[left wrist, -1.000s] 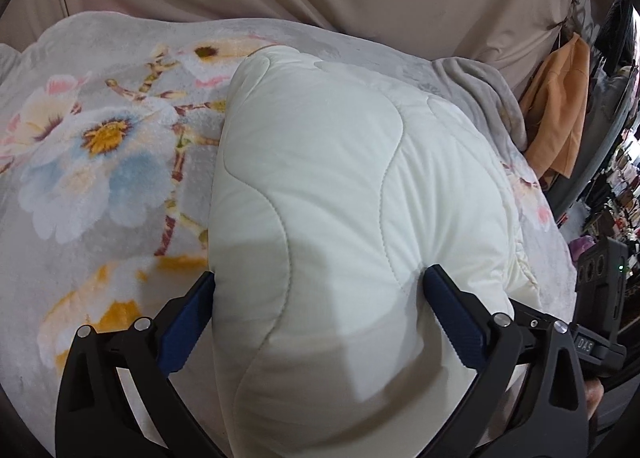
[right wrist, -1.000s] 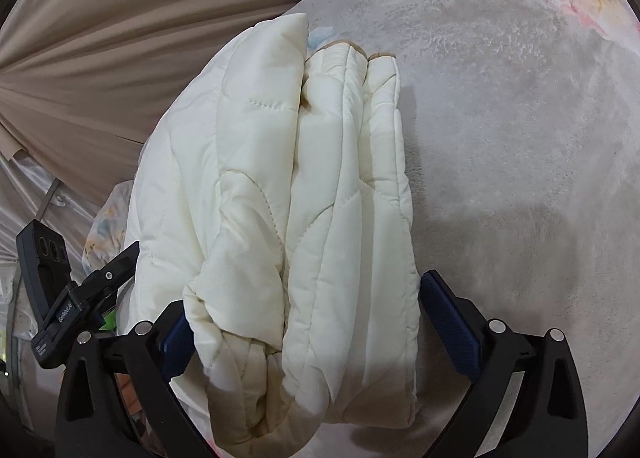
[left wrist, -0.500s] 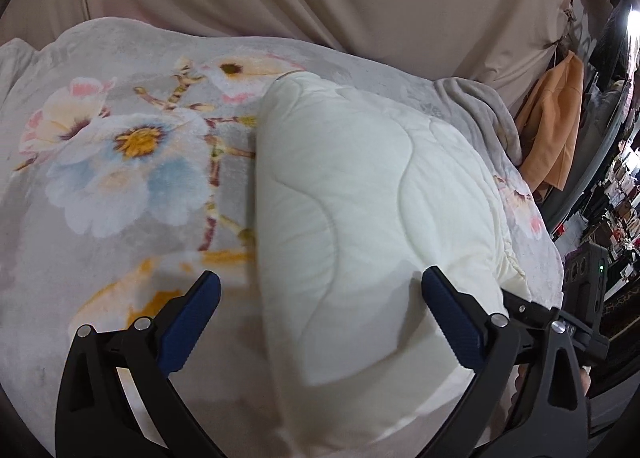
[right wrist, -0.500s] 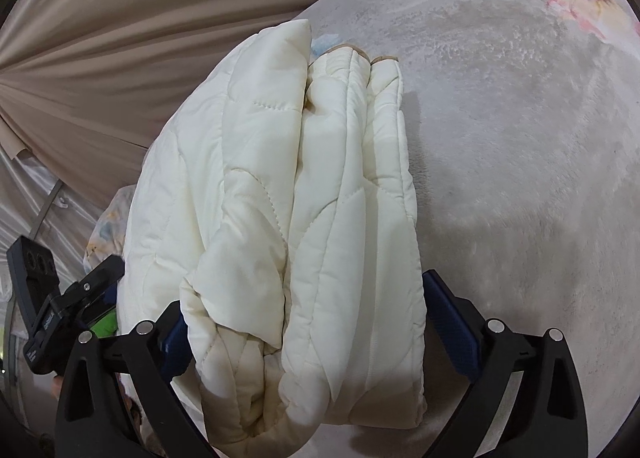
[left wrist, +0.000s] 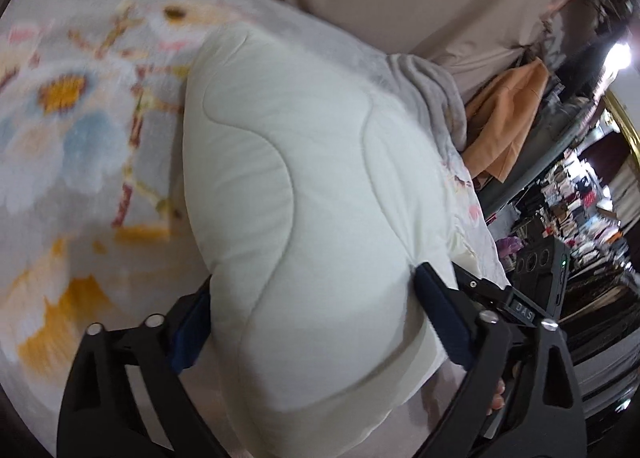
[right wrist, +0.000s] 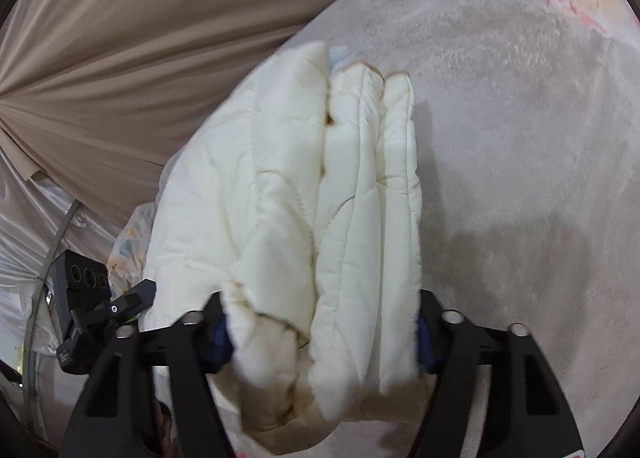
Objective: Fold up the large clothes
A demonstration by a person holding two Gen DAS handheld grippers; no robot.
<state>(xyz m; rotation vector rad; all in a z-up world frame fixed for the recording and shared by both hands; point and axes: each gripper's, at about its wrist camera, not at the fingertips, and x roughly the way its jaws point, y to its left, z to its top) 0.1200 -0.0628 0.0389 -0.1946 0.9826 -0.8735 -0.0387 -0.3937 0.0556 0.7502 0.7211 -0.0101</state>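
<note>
Both claws clamped on folded cream quilted jacket (left wrist: pixel 304 194), left claw (left wrist: pixel 316 322), right claw (right wrist: pixel 320 326)

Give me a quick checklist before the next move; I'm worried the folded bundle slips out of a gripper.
1. Left gripper closed on the cream quilted padded garment: ok, both blue pads press its sides.
2. Right gripper closed on the layered edge: ok.
3. Layers stacked evenly at the far end: ok, about three edges line up.
4. Near corner tidy: not ok, a loose fold bulges by the right gripper.
5. Grey floral blanket flat beside the bundle: ok.
6. Bundle lifted or resting: cannot tell.
</note>
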